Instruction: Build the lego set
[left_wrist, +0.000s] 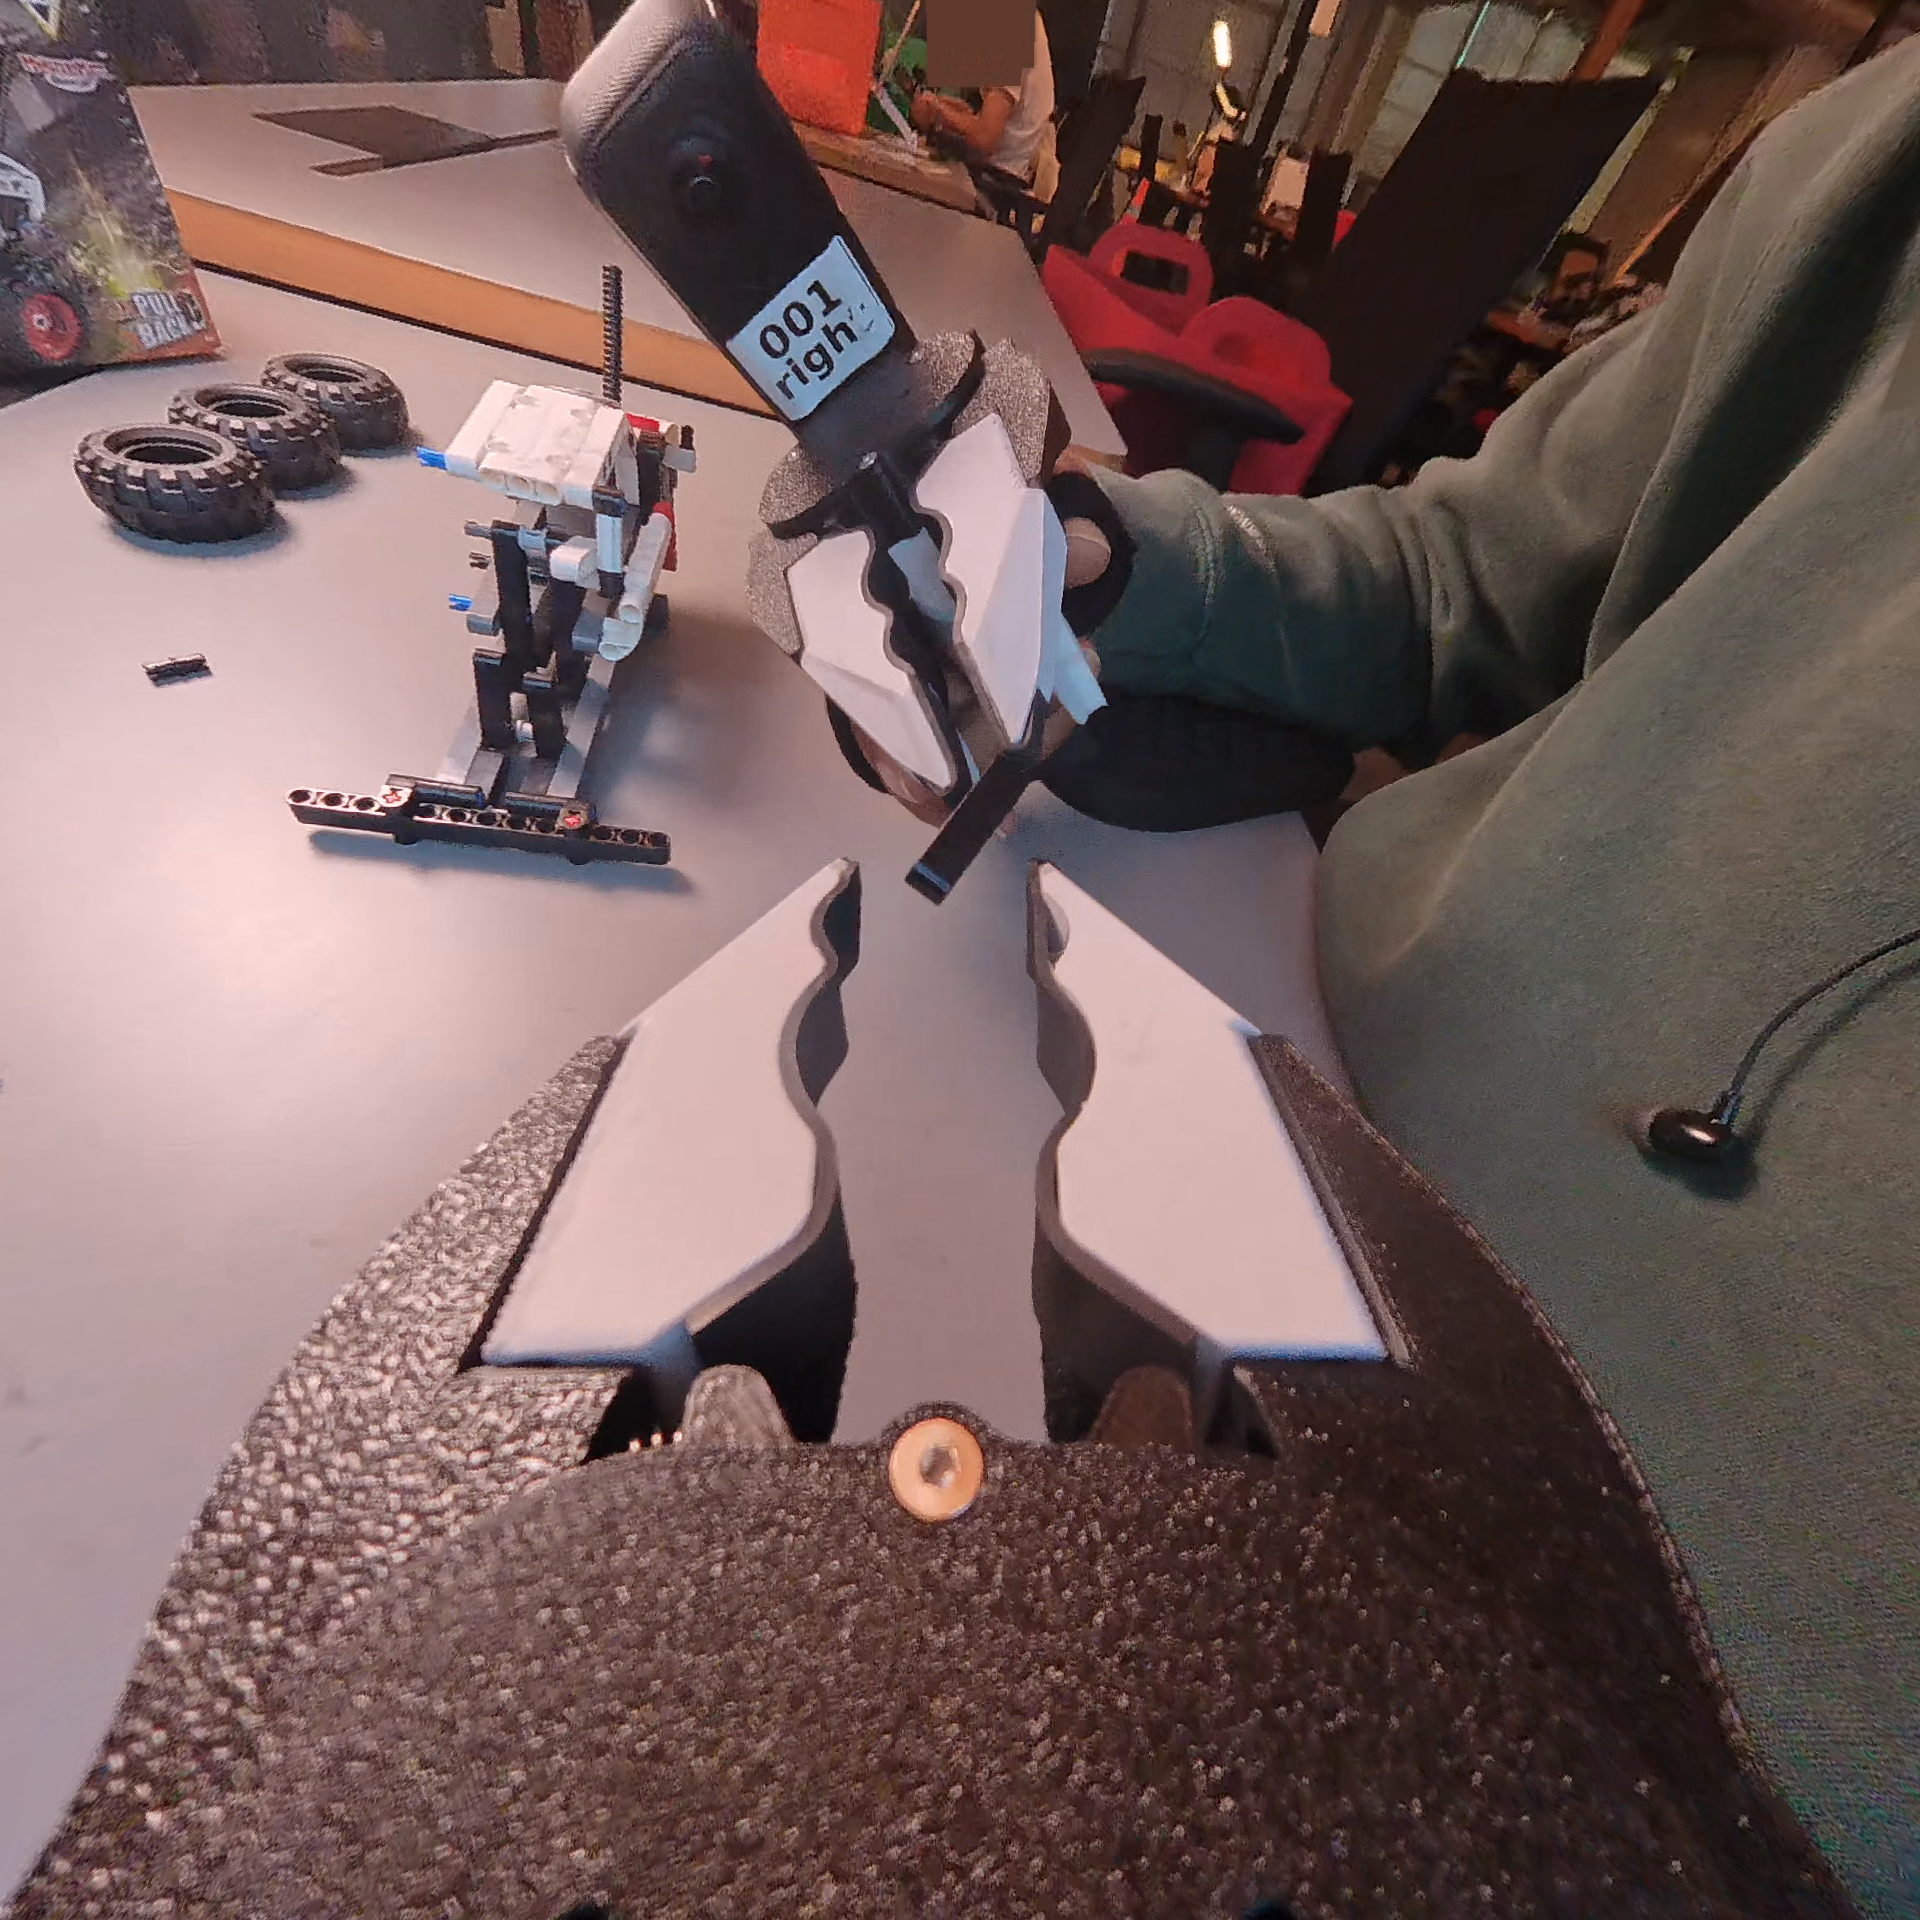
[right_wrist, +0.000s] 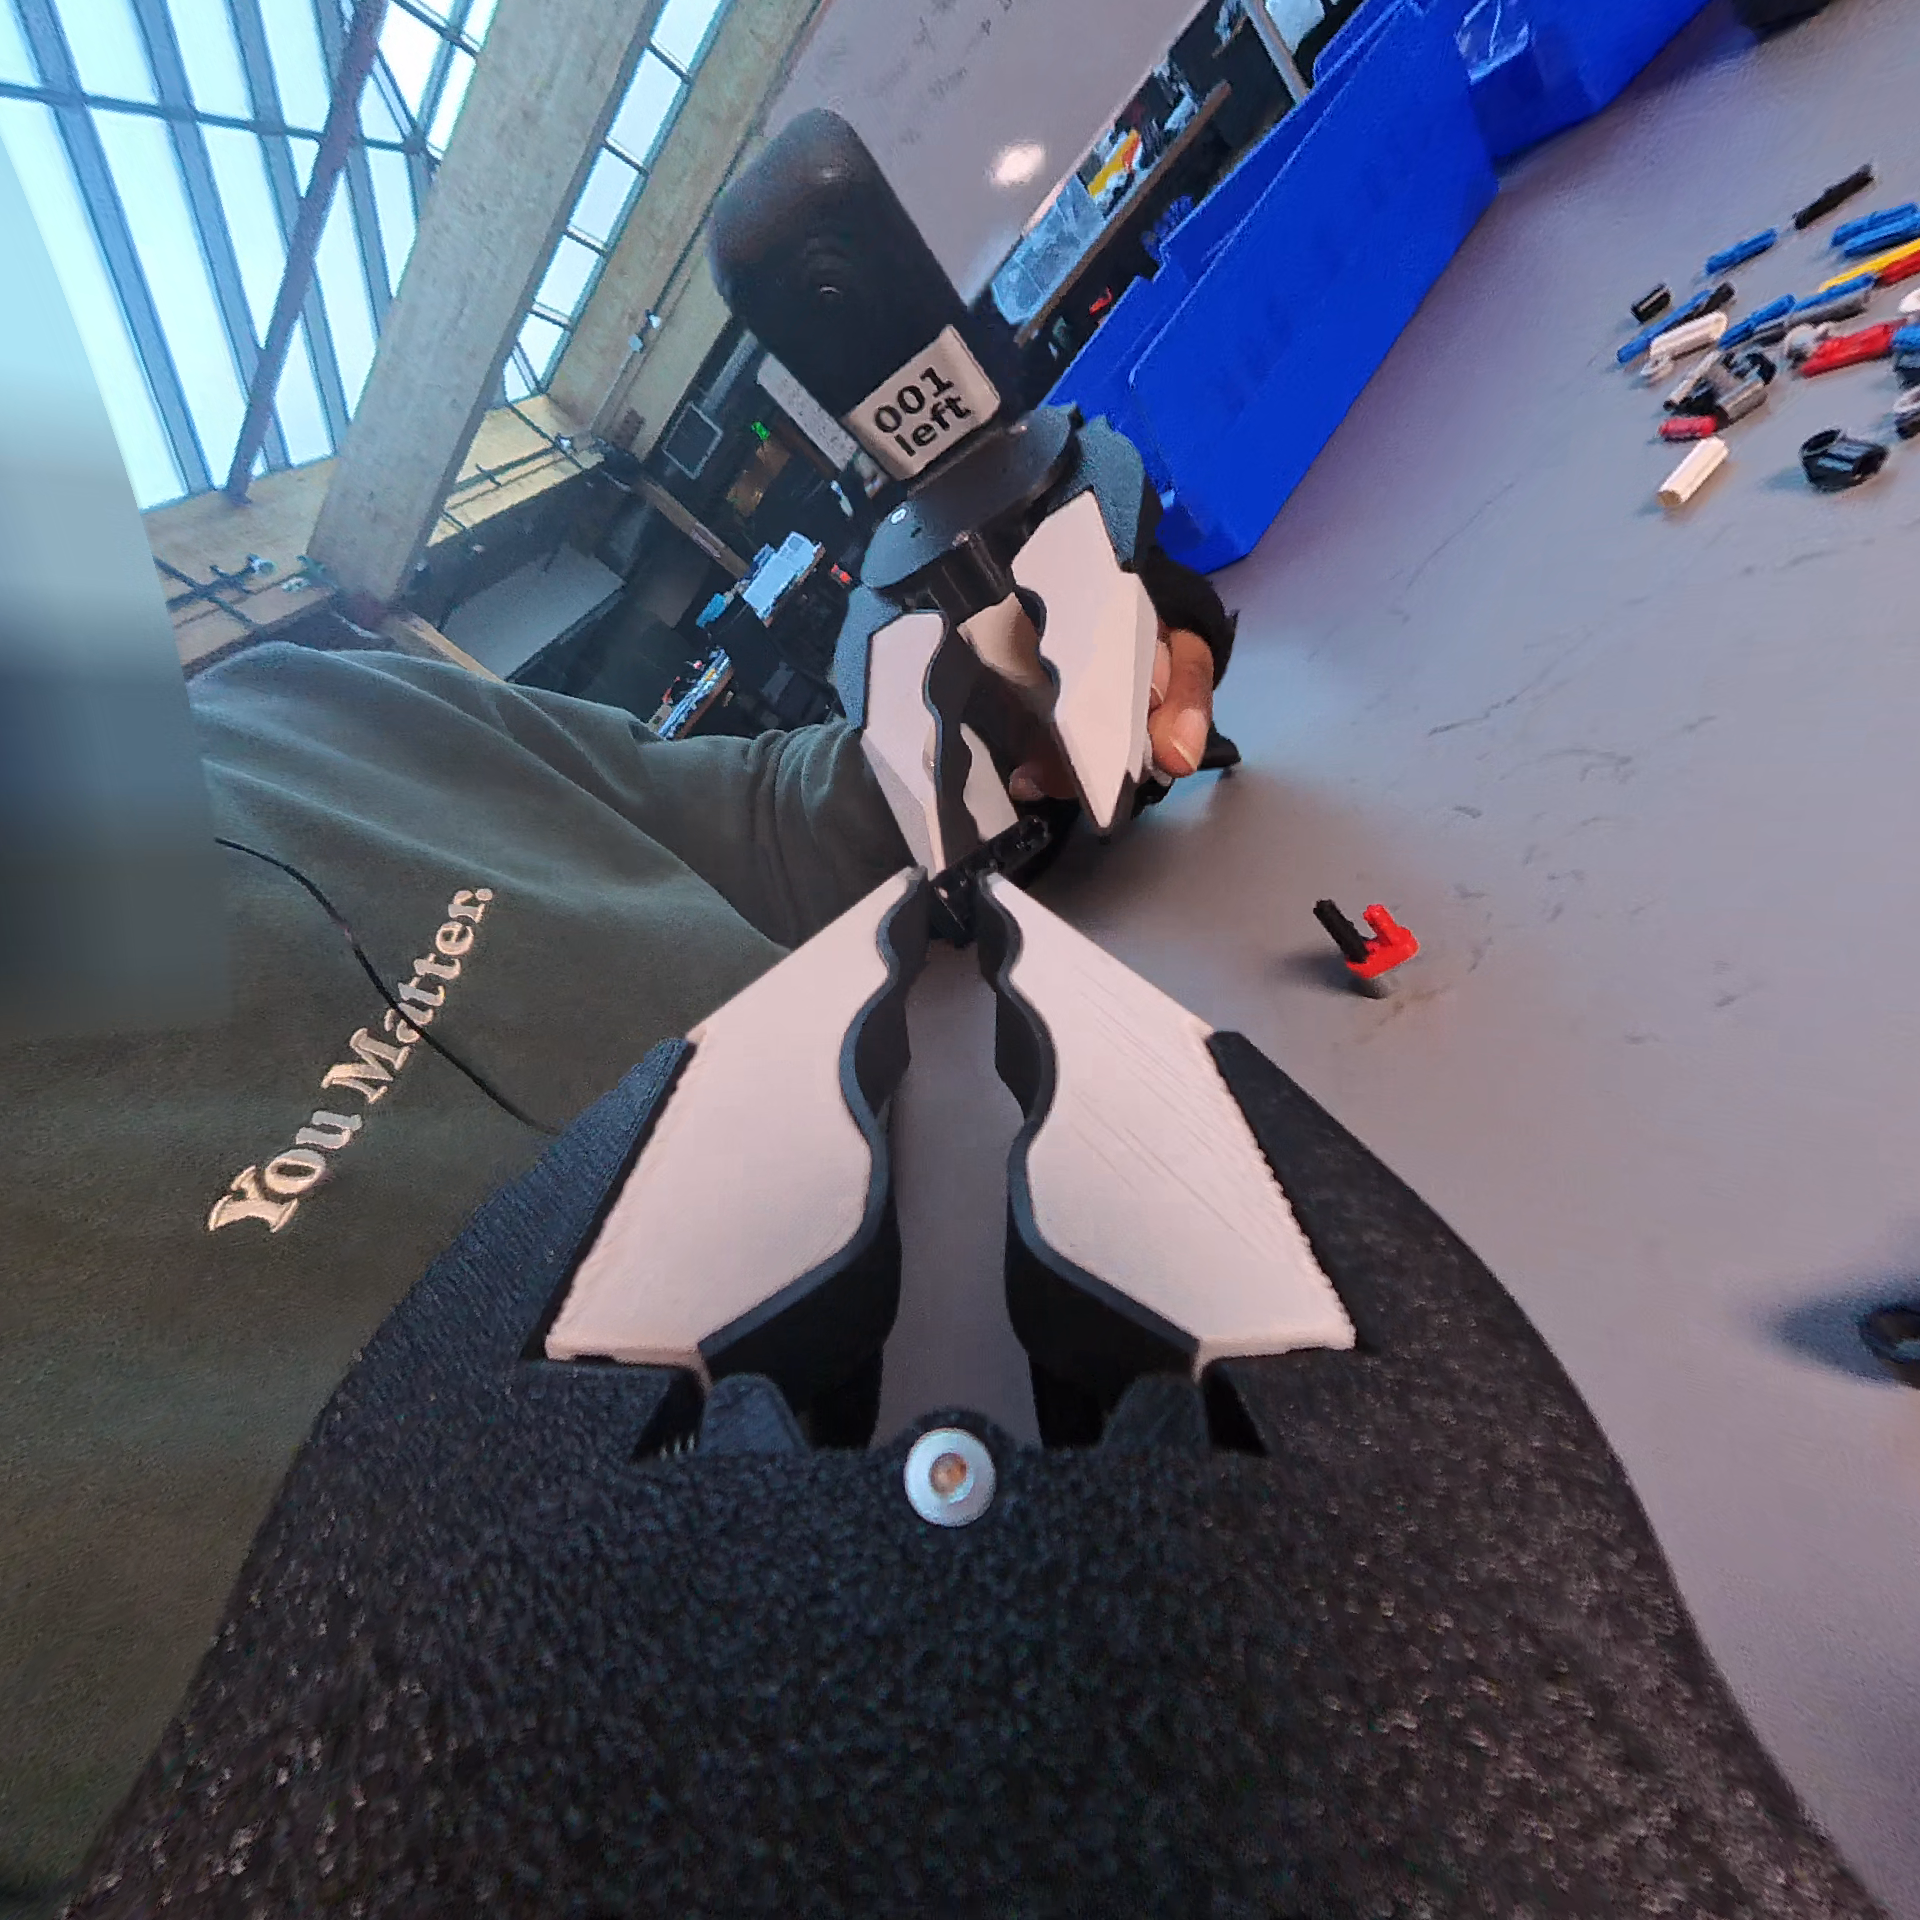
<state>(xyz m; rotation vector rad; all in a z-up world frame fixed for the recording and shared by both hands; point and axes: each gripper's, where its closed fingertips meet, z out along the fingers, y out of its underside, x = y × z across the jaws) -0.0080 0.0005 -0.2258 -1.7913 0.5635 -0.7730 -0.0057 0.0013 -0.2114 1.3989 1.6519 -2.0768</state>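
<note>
On the grey table (left_wrist: 260, 1039), with the half-built model (left_wrist: 551, 582) standing apart at the far left, the right gripper (right_wrist: 951, 914) pinches a black beam (left_wrist: 961, 831) by one end above the empty, spread left gripper (left_wrist: 940, 883), so a crooked handover could likely drop it.

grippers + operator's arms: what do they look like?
Both match: the left gripper and right gripper have pale grey wavy-edged fingers with black liners, a textured black body with one centre screw, and a black stick camera bearing a white sticker. Dark gloves, green sweatshirt sleeves.
</note>
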